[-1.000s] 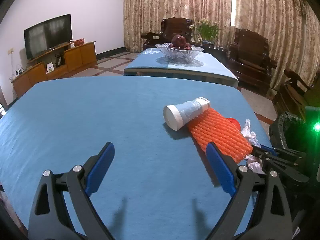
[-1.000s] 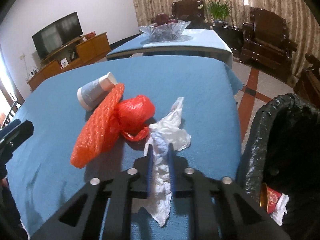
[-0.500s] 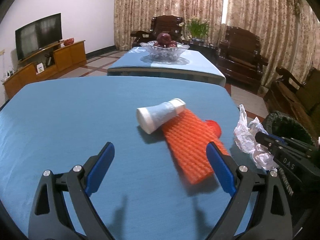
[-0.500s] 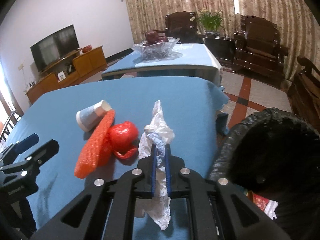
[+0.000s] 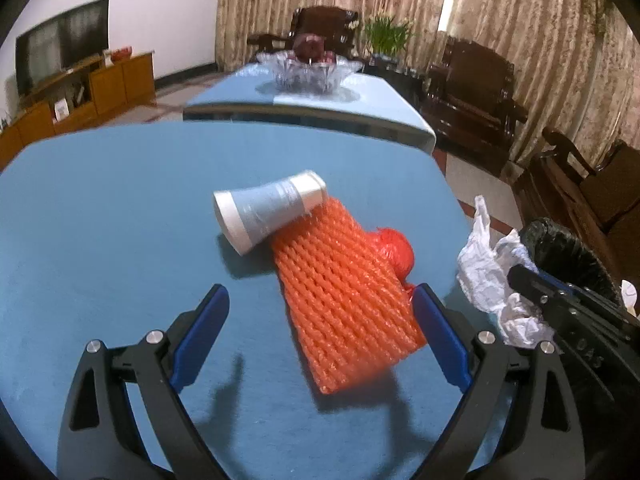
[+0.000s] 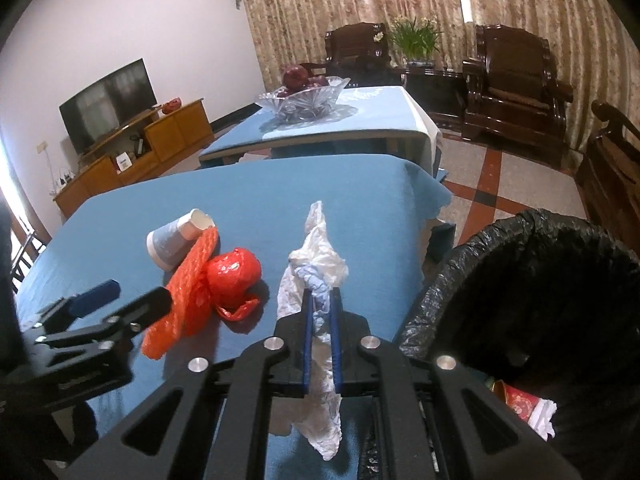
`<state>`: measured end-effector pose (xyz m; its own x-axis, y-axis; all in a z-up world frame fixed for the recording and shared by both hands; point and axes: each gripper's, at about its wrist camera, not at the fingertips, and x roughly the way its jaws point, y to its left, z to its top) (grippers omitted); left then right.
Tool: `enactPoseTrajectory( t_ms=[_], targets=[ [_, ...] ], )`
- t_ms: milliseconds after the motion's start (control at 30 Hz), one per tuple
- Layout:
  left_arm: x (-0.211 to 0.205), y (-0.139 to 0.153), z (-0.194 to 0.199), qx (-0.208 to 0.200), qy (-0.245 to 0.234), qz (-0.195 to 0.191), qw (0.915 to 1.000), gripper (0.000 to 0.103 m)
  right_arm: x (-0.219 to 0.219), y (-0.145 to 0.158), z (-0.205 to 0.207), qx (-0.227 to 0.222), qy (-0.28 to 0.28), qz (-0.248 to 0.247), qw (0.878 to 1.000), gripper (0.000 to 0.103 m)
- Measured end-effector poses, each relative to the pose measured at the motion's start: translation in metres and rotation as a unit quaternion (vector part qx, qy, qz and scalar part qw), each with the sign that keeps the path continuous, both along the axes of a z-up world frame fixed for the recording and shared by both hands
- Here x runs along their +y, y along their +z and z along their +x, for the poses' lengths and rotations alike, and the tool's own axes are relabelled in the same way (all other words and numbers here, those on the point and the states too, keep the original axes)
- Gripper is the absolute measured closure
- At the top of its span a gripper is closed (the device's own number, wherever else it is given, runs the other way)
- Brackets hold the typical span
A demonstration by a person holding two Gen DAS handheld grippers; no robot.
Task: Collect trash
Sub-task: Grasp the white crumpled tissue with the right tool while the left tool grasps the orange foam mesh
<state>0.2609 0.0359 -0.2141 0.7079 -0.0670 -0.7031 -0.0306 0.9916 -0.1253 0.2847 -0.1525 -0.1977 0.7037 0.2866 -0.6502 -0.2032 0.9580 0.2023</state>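
My right gripper (image 6: 321, 294) is shut on a crumpled white plastic bag (image 6: 316, 252) and holds it above the table's right edge, beside the black-lined trash bin (image 6: 532, 280). The bag (image 5: 486, 270) also shows at the right of the left wrist view. My left gripper (image 5: 320, 300) is open and empty just above an orange foam net (image 5: 344, 296) lying on the blue table (image 5: 100, 208). A tipped paper cup (image 5: 266, 210) rests on the net's far end. A red plastic bag (image 6: 234, 276) lies beside the net.
The bin stands off the table's right edge and holds a red packet (image 6: 518, 400). A second blue table with a glass fruit bowl (image 6: 304, 94) stands behind. Wooden armchairs (image 6: 514, 80) line the right, a TV cabinet (image 6: 132, 156) the left.
My right gripper has lifted the white bag off the table and carried it toward the bin. My left gripper has moved right and forward, over the orange net.
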Motion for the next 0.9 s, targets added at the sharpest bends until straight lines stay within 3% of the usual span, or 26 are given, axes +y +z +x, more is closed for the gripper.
enactPoseTrajectory(
  t_ms=[33, 67, 200, 233, 433, 900],
  targets=[
    [0.001, -0.003, 0.002, 0.007, -0.001, -0.005, 1.0, 0.026, 0.0, 0.0, 0.0, 0.001, 0.001, 0.0, 1.0, 0.095],
    [0.001, -0.007, 0.004, 0.017, -0.006, -0.018, 0.9997, 0.03, 0.001, -0.001, 0.0, 0.001, 0.002, 0.0, 1.0, 0.095],
    [0.002, -0.018, 0.007, 0.045, -0.013, -0.042, 0.998, 0.071, 0.0, -0.001, 0.001, 0.002, 0.002, -0.001, 1.0, 0.095],
    [0.002, -0.02, 0.006, 0.048, -0.012, -0.042, 0.9979, 0.076, 0.0, -0.001, 0.001, 0.003, 0.001, 0.0, 1.0, 0.095],
    [0.007, -0.007, -0.007, 0.029, -0.004, -0.034, 0.999, 0.082, 0.0, 0.002, 0.0, 0.0, 0.003, 0.0, 1.0, 0.095],
    [-0.004, 0.054, -0.047, -0.028, -0.013, 0.003, 0.9995, 0.083, 0.002, 0.032, -0.02, -0.035, 0.018, 0.008, 0.999, 0.095]
  ],
)
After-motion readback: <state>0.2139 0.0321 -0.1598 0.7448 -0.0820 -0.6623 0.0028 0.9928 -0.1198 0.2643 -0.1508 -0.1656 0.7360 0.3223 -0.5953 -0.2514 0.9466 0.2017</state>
